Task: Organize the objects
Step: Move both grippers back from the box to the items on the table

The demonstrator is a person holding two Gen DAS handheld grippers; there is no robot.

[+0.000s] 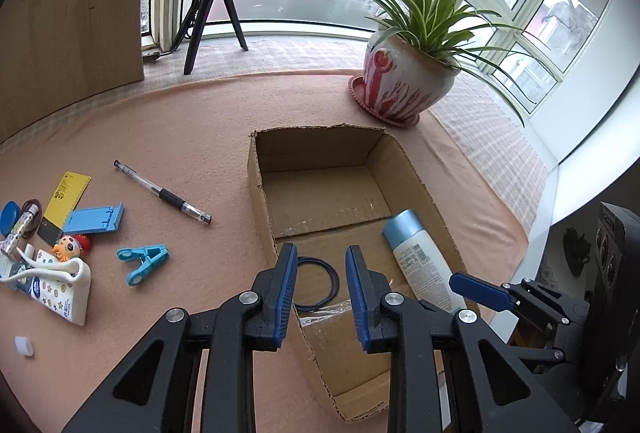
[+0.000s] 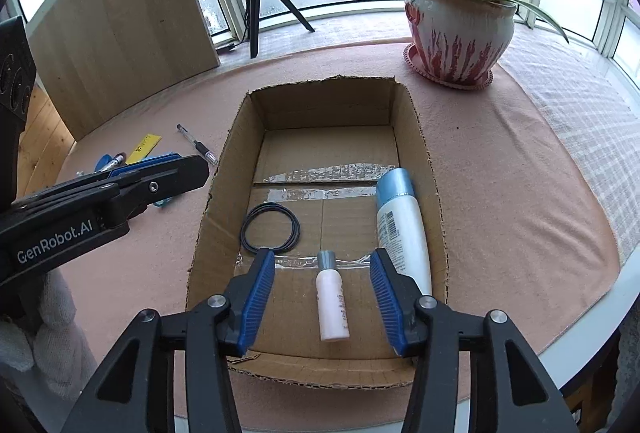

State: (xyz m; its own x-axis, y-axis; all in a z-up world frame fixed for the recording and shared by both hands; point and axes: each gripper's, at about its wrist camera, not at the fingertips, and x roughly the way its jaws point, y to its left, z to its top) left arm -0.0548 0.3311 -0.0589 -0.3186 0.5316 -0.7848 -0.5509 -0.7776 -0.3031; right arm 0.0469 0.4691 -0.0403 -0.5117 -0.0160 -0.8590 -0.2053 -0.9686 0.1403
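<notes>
Right gripper (image 2: 322, 297) hanging over near end of cardboard box (image 2: 426, 153), blue fingers (image 2: 258, 299) standing apart. Small white bottle (image 2: 332, 307) lying on box floor between them, touching neither. Big white bottle with blue cap (image 2: 402, 229) lying along right wall. Black ring (image 2: 271, 228) lying flat near left wall. Left gripper (image 2: 180, 171) reaching in from left, beside box. Pen (image 2: 196, 144) lying on pink bench (image 2: 500, 173). Potted plant (image 2: 460, 29) sitting behind box.
</notes>
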